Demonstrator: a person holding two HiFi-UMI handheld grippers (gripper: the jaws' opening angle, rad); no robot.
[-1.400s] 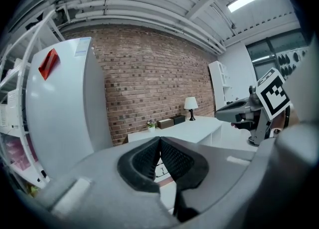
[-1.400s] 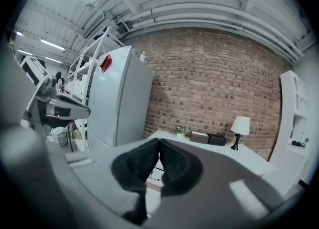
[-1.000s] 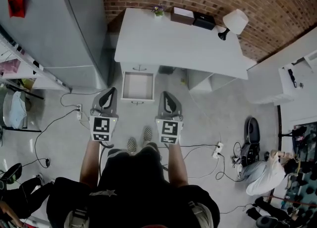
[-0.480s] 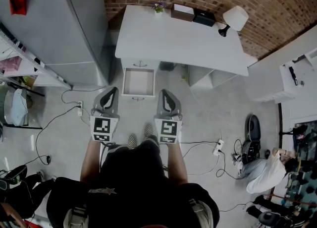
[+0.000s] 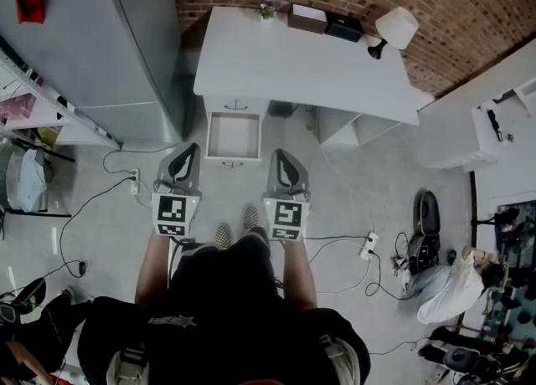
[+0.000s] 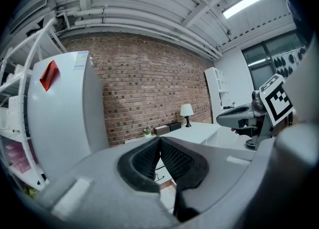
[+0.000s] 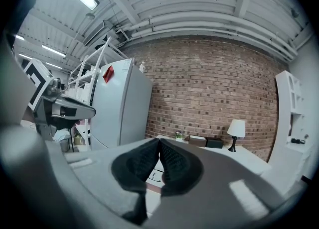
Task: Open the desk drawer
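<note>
The white desk (image 5: 301, 65) stands against the brick wall. Its lower left drawer (image 5: 233, 136) is pulled out and shows a bare white inside, with its handle facing me. A shut drawer front (image 5: 236, 106) sits above it. My left gripper (image 5: 188, 151) hovers just left of the drawer's front, and my right gripper (image 5: 280, 156) just right of it. Neither touches it. In the left gripper view the jaws (image 6: 159, 138) are shut on nothing, and the desk (image 6: 199, 132) lies beyond them. The right gripper view shows its jaws (image 7: 158, 141) shut and empty too.
A tall grey fridge (image 5: 100, 40) stands left of the desk, with shelving (image 5: 33, 115) further left. A lamp (image 5: 395, 30), a small plant (image 5: 267, 12) and two boxes (image 5: 308, 17) sit on the desk. Cables and power strips (image 5: 367, 249) cross the floor. A person (image 5: 456, 287) sits at the right.
Both grippers stay shut and hardly move. The desk and open drawer sit slightly higher in the head view than a second ago.
</note>
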